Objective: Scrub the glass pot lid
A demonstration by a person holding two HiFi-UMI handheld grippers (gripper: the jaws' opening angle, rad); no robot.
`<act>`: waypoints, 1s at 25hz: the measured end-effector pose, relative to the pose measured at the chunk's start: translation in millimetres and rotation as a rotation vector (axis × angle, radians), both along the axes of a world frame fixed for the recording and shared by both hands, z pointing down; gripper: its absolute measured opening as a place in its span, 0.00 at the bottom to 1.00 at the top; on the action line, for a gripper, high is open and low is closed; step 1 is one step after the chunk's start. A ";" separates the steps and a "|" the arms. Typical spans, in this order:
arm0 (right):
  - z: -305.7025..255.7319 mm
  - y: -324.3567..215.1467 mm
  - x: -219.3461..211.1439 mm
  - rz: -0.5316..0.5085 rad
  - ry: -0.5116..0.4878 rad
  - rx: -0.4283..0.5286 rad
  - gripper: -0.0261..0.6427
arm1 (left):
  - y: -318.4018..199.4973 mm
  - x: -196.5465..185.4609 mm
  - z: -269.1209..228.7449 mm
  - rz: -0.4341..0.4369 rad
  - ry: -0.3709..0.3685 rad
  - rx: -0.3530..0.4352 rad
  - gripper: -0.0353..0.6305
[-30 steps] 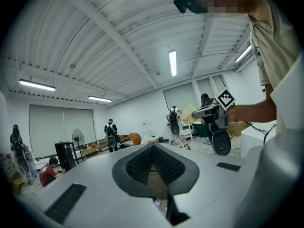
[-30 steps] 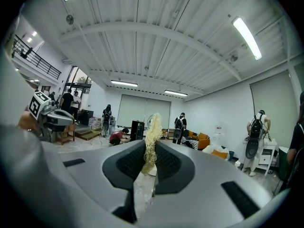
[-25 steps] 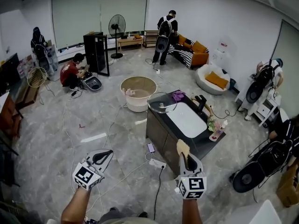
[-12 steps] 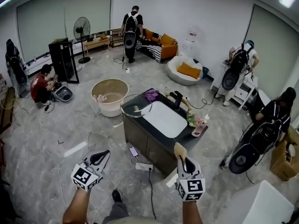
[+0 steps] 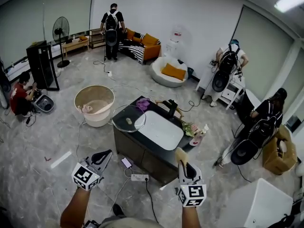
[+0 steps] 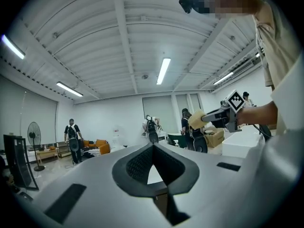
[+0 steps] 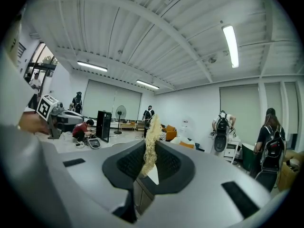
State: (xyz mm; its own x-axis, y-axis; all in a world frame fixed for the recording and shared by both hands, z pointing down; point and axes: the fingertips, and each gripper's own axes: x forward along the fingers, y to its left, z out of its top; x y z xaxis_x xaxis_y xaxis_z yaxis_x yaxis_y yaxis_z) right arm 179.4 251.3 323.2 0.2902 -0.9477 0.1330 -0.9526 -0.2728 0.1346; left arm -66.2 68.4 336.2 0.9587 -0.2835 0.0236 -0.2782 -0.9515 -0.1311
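Right gripper (image 5: 184, 164) outstretched, probably around sponge (image 5: 180, 154)

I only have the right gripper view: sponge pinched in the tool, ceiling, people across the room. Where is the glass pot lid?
Observer: Head view: the glass pot lid lies on the black sink cabinet's left corner, overhanging its edge.
Reviewer: Any tool touching it?
Observer: No. The right tool and its sponge hang well short of it.
Reviewer: Left tool?
Observer: Left gripper view: the left tool is shut on nothing.
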 end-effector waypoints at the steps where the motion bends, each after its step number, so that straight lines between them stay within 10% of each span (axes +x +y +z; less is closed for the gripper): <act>1: -0.4 -8.1 -3.0 0.010 0.003 -0.001 0.12 | -10.5 -1.4 -0.6 0.009 0.002 0.000 0.07; 25: -6.2 -158.5 -54.9 -0.031 0.070 -0.034 0.12 | -155.8 -85.6 8.3 -0.080 0.066 -0.018 0.07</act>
State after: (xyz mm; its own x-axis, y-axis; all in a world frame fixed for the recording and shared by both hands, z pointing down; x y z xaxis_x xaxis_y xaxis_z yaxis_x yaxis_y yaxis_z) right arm 124.4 92.9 316.9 0.2706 -0.9517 0.1454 -0.9484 -0.2376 0.2100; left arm -151.9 -87.5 344.5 0.9328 -0.3589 -0.0336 -0.3605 -0.9281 -0.0931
